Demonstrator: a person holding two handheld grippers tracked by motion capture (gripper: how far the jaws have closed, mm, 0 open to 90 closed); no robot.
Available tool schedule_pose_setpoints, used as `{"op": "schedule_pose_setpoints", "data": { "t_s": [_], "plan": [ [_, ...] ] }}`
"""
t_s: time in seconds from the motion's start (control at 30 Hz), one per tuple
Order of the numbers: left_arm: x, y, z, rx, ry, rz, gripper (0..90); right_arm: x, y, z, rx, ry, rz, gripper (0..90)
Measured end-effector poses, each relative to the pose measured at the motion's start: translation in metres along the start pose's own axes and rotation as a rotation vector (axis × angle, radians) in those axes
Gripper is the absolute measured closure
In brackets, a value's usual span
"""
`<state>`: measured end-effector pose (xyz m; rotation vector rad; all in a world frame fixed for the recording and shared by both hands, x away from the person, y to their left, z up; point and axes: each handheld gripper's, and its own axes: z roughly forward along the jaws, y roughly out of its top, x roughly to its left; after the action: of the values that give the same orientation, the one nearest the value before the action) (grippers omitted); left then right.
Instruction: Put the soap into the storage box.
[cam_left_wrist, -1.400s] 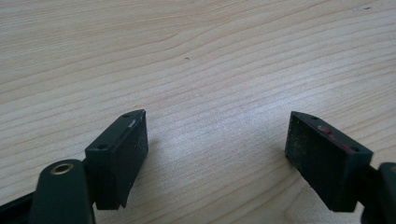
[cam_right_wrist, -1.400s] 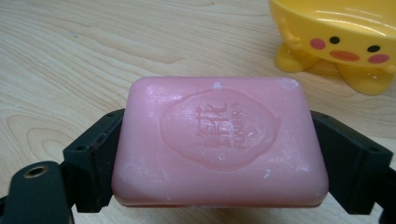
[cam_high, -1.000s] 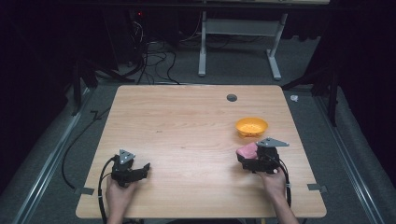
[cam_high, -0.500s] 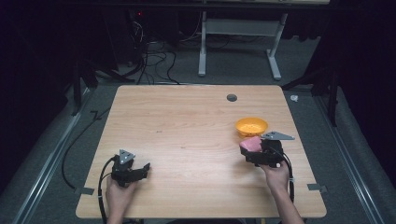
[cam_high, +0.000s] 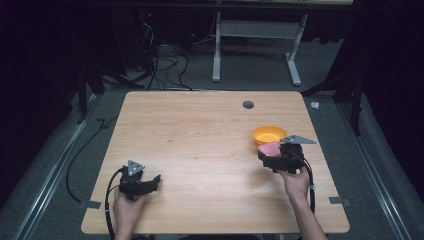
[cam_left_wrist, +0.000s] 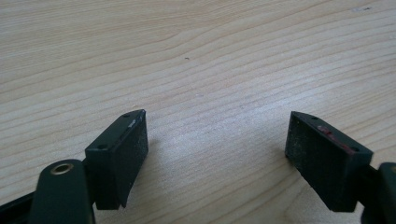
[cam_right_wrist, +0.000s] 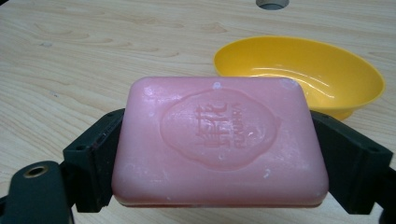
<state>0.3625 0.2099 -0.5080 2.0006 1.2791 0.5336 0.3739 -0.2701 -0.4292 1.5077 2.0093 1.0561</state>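
Note:
A pink bar of soap (cam_right_wrist: 219, 140) with an embossed oval stamp is clamped between the black jaws of my right gripper (cam_right_wrist: 219, 158), held flat above the wood. In the high view the right gripper (cam_high: 270, 156) and the soap (cam_high: 270, 148) sit just in front of a small yellow oval dish (cam_high: 269, 134). The empty dish (cam_right_wrist: 303, 70) lies just beyond the soap, slightly to the right, in the right gripper view. My left gripper (cam_high: 150, 181) rests low at the table's front left, open, with bare wood between its jaws (cam_left_wrist: 215, 149).
The wooden table (cam_high: 200, 135) has a round cable hole (cam_high: 248, 104) near its far edge. A cable trails off the front left corner. Beyond the table stand a white desk frame (cam_high: 255, 45) and tangled cords on grey floor.
My right gripper has carried the soap forward and up, closer to the yellow dish. The left gripper has stayed put.

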Motion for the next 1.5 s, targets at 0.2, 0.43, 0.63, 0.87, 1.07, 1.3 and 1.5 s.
{"op": "schedule_pose_setpoints", "data": {
  "t_s": [0.2,0.43,0.63,0.87,1.07,1.3,1.5],
  "plan": [
    [0.000,0.000,0.000,0.000,-0.001,-0.002,21.6,-0.004,0.010,0.002,0.000,-0.017,0.016,13.5],
    [0.000,0.000,0.000,0.000,-0.002,-0.002,21.6,-0.008,0.019,0.005,0.009,-0.046,0.022,13.5],
    [0.000,0.000,0.000,0.000,0.000,0.000,21.6,-0.012,0.026,0.008,0.014,-0.066,0.034,13.5],
    [0.000,0.000,0.000,-0.001,0.002,0.002,21.6,-0.015,0.033,0.013,0.030,-0.087,0.043,13.5],
    [0.000,0.000,0.000,-0.001,0.002,0.002,21.6,-0.017,0.039,0.021,0.041,-0.107,0.053,13.5],
    [0.000,0.000,0.000,-0.001,0.002,0.002,21.6,-0.021,0.044,0.028,0.055,-0.128,0.063,13.5],
    [0.000,0.000,0.000,0.000,0.002,0.002,21.6,-0.025,0.048,0.036,0.060,-0.141,0.079,13.5]
  ]
}}
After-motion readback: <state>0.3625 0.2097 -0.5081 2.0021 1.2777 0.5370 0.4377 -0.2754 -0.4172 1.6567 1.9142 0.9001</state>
